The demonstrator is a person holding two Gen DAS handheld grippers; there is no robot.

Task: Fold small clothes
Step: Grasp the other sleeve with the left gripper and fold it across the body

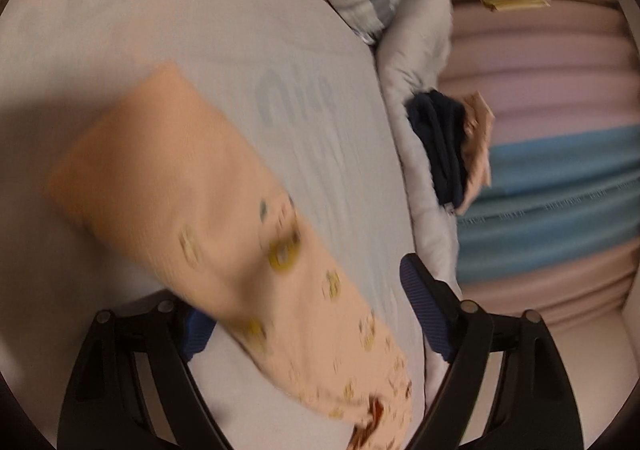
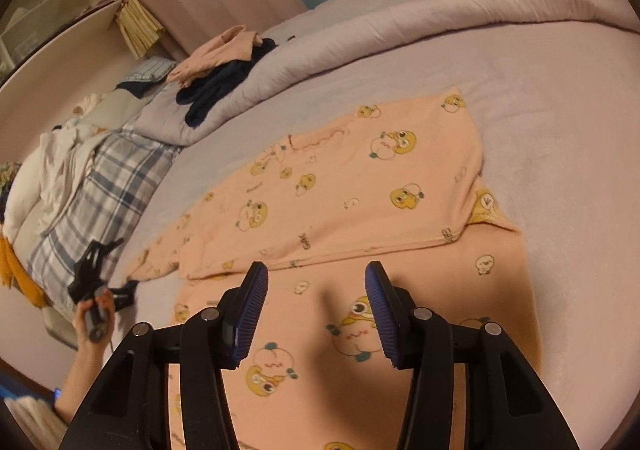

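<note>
- Right gripper (image 2: 316, 314) is hovering spread over peach garment (image 2: 360, 185), pinching nothing.
- Left gripper (image 1: 308, 310) is sitting spread, garment lying blurred between pads, ungripped.
- Dark clothes (image 2: 224, 89) are lying at 11 o'clock.

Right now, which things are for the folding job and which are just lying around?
For the job:
- peach cartoon-print garment, partly folded on the bed
- right claw, open above it
- left claw, open

Just lying around:
- dark clothes on the rolled duvet
- plaid pillow
- white bundle
</note>
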